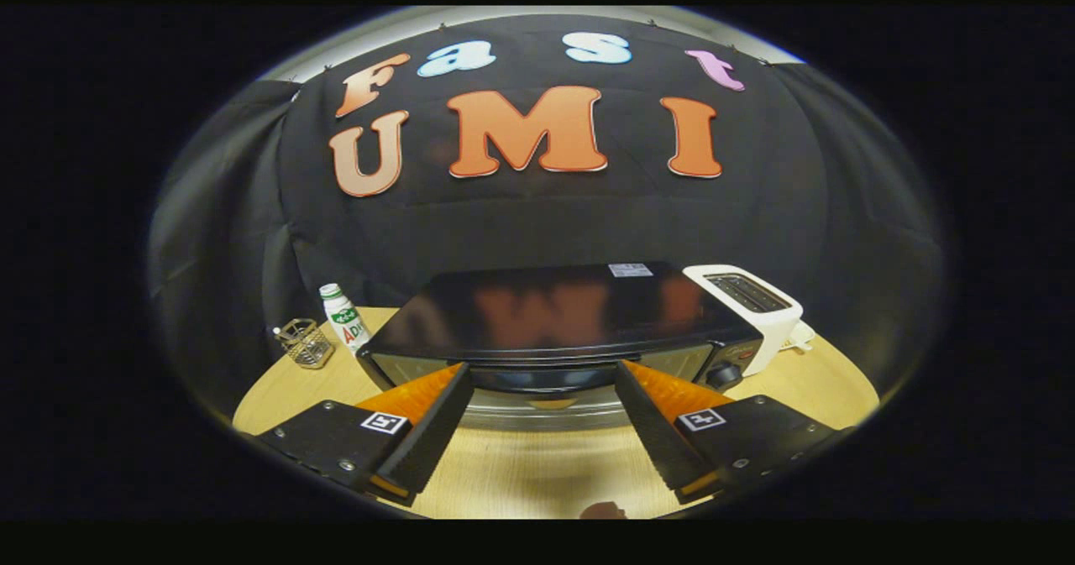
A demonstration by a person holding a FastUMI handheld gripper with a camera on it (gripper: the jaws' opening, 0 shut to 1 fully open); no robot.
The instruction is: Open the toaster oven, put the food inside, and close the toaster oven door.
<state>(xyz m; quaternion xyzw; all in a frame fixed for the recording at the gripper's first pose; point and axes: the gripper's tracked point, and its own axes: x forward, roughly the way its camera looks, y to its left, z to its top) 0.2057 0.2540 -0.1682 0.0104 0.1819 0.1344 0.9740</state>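
Toaster oven [554, 317]: a black, glossy-topped box standing on the light wooden table [537, 473], just ahead of the gripper's fingers and centred between them.
Long axis: runs side to side across the view; the front face with the door points toward the gripper.
Door: from this high angle I cannot tell for sure whether it is shut; a pale, shiny curved band [537, 407] lies along the foot of the front, between the fingertips, and I cannot say what it is.
Controls: a dark round knob [724, 374] on the right end of the front panel, with a small red mark above it, too small to read.
Label on oven: a small pale sticker [630, 269] near the back edge of the top; its print is too fine to read.
Gripper [542, 374]: fingers spread wide, holding nothing; the tips reach up to the oven's lower front, one on each side of its middle, and touch cannot be judged.
Finger markers: each finger block carries a small square black-and-white tag [384, 422].
Toaster [752, 309]: a white slot toaster just right of the oven, touching or nearly touching it.
Bottle [344, 316]: small and white with a green-and-red label, upright, left of the oven.
Wire holder [305, 342]: a small mesh basket left of the bottle.
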